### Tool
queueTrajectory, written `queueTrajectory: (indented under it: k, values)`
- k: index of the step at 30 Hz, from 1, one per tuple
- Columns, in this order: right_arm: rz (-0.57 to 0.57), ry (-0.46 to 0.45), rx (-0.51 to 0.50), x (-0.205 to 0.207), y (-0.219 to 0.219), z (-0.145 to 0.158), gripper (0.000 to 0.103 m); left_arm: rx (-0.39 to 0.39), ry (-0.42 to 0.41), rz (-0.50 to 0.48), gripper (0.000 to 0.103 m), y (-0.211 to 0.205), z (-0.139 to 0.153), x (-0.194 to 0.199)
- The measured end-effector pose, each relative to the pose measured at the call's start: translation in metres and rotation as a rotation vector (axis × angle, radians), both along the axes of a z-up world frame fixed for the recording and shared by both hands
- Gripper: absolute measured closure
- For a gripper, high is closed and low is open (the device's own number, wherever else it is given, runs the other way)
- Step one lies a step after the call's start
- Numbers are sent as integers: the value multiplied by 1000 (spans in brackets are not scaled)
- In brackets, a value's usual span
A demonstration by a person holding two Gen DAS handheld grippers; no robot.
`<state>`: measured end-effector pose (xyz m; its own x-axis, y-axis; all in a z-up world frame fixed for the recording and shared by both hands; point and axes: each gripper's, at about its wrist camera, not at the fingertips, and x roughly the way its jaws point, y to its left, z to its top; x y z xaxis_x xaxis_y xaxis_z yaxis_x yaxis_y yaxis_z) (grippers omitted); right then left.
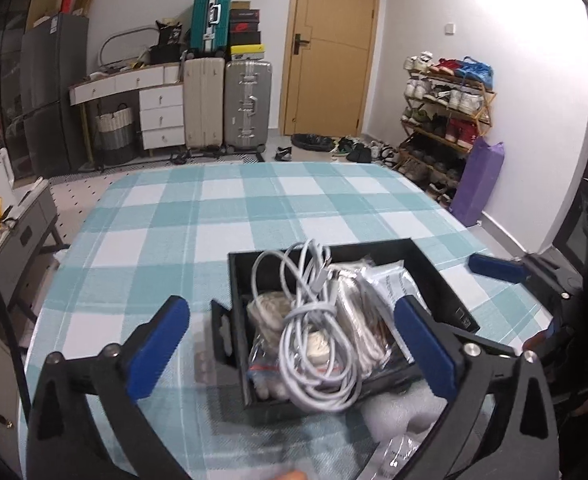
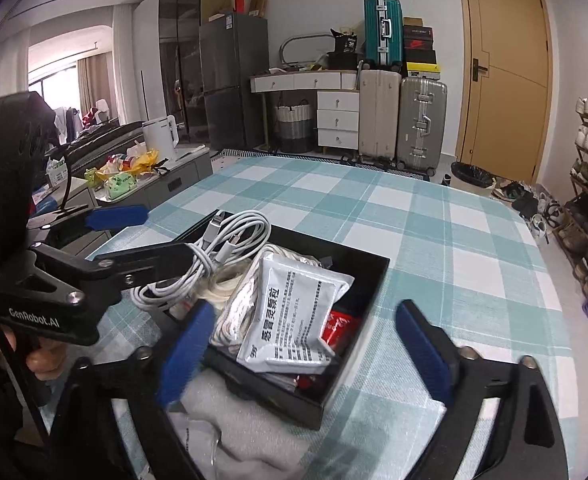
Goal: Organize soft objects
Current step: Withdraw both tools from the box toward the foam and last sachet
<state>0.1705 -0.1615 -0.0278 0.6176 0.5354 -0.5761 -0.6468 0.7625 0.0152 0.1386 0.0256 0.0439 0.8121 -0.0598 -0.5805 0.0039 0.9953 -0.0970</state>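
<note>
A black box [image 1: 238,280] [image 2: 367,292] sits on the checked tablecloth, filled with a coiled white cable [image 1: 313,320] [image 2: 218,252], a silver sachet [image 1: 393,284] [image 2: 294,312], a red packet [image 2: 339,326] and bagged items. My left gripper [image 1: 290,344] is open, its fingers either side of the box above the cable. My right gripper [image 2: 305,344] is open, straddling the box's near right part. White foam wrap [image 1: 397,412] [image 2: 234,420] lies in front of the box.
The table [image 1: 214,216] [image 2: 453,240] has a teal and white cloth. Suitcases, a dresser and a door stand behind. A shoe rack [image 1: 445,120] is at the right, a low cabinet [image 2: 154,180] with clutter at the left.
</note>
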Motion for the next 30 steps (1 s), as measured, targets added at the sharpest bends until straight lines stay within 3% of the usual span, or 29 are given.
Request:
queueTrajectory:
  k: [14, 30]
  values:
    - [8, 34, -3, -25, -11, 0, 1, 40, 17, 112, 0, 15, -10, -37]
    - [3, 79, -15, -51, -22, -10, 1, 49, 43, 116, 0, 10, -17, -59]
